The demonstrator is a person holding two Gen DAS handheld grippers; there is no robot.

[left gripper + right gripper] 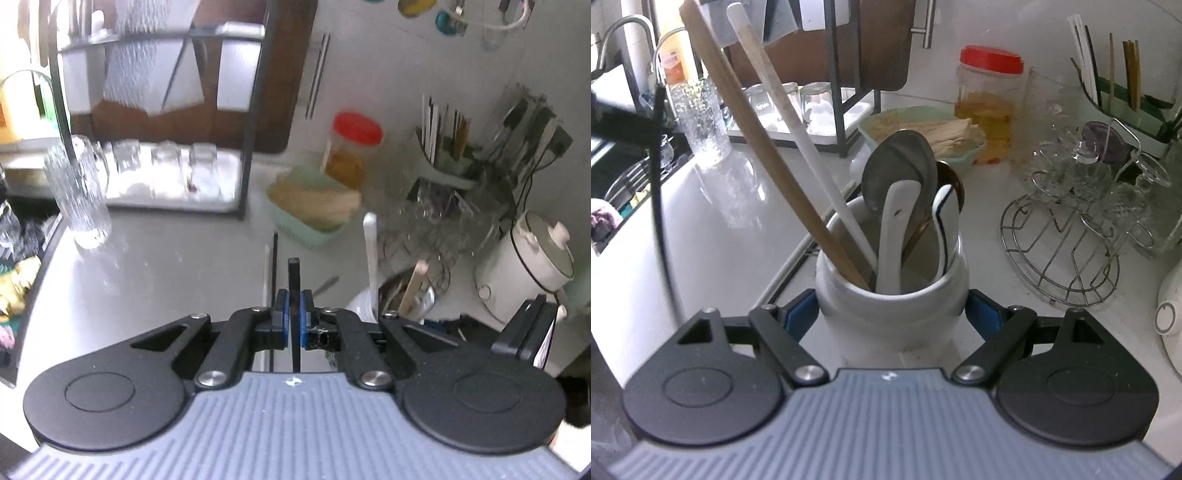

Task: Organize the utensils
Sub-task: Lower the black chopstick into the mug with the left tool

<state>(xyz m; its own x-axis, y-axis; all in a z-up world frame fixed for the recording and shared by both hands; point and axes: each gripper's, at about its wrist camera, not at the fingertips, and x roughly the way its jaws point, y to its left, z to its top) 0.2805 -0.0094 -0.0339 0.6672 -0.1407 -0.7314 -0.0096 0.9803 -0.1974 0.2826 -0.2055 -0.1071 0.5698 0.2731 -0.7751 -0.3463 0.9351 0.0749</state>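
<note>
My left gripper is shut on a thin black chopstick that stands up between its blue pads above the white counter. In the right wrist view that chopstick hangs at the far left. My right gripper is shut on a white utensil jar, one pad on each side. The jar holds a wooden handle, a long white handle, a metal spoon and white ceramic spoons. The jar shows right of the left gripper. A white chopstick lies on the counter.
A ribbed glass stands at the left by the sink edge. A black dish rack with glasses is behind. A green tub, a red-lidded jar, a wire cup stand, a chopstick holder and a white kettle fill the right.
</note>
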